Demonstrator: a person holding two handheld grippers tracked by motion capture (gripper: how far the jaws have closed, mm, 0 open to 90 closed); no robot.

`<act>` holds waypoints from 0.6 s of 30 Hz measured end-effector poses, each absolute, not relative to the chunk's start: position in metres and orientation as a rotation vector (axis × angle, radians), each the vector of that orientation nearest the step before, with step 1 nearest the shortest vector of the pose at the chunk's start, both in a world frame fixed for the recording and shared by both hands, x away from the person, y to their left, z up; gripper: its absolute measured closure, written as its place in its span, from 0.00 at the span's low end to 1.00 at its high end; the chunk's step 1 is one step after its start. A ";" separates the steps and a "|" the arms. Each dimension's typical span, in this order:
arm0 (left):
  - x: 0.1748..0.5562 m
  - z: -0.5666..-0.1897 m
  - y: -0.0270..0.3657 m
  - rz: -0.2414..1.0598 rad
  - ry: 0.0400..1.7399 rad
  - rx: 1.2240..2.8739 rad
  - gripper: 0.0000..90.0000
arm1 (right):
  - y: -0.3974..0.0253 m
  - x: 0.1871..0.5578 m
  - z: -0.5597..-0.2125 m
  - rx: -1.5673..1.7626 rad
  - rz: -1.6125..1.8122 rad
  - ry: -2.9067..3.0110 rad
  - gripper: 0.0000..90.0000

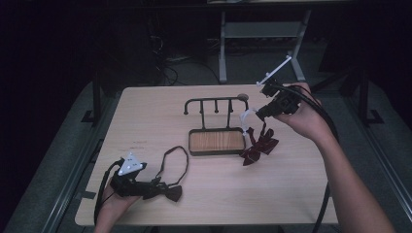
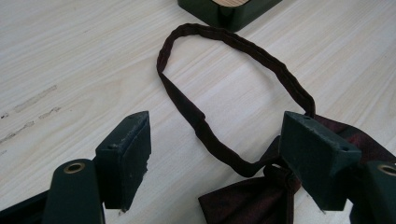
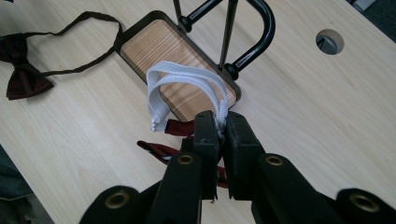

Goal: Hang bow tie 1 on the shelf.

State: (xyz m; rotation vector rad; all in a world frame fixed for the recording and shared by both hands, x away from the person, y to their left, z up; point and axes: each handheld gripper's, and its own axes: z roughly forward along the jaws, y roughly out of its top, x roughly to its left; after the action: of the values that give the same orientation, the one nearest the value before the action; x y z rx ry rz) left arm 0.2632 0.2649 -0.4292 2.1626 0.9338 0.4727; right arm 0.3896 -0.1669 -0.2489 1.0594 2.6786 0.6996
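A dark maroon bow tie [image 1: 170, 194] [image 2: 247, 200] lies on the table [image 1: 291, 194] near the front left, its thin strap loop [image 1: 177, 158] [image 2: 233, 42] spread out toward the rack. My left gripper [image 1: 158, 184] [image 2: 217, 128] rests low over it, open; the right-hand jaw lies against the bow's knot. My right gripper [image 1: 260, 114] [image 3: 217, 123] is raised at the rack's right end, shut on the white strap [image 1: 246, 119] [image 3: 182, 74] of a red striped bow tie [image 1: 260, 145] [image 3: 161, 150]. That bow hangs down and touches the table.
A black rack with a wooden base [image 1: 216, 141] [image 3: 159, 42] and a bar of hooks [image 1: 216, 101] stands mid-table. A round hole [image 1: 242, 96] [image 3: 329, 41] is in the tabletop behind it. Cables trail from both grippers.
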 end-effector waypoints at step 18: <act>0.263 -0.430 0.264 0.471 0.926 2.168 0.28 | -0.165 0.420 -0.245 1.126 0.682 2.658 0.93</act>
State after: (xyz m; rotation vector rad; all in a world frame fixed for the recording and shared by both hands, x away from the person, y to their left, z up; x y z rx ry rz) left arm 0.2633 0.2640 -0.4300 2.1675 0.9259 0.4710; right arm 0.4201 -0.1654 -0.2454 1.1256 2.6583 0.6824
